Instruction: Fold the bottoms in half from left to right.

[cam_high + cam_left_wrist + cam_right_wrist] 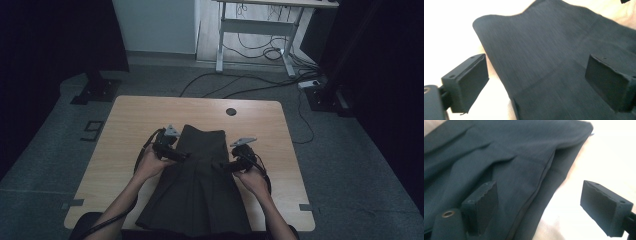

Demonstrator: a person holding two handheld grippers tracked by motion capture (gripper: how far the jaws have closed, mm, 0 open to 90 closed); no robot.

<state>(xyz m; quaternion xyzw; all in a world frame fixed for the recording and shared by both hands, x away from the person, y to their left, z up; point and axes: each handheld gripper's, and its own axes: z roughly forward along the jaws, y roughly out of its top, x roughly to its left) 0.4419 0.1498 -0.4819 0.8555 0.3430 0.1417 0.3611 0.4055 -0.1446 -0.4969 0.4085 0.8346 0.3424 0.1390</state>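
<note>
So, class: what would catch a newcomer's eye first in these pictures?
A dark pleated garment lies spread down the middle of the pale wooden table, reaching its near edge. The left gripper and right gripper flank its upper part from either side, both with jaws open and nothing held.

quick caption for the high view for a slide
Person's two hand-held grippers, left and right, jaws open, flank a dark pleated garment on a wooden table.

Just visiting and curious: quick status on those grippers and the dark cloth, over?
Left hand-held gripper open, right hand-held gripper open, nothing gripped. Skirt flat on table, one gripper at each side edge. Nothing in the way.
</note>
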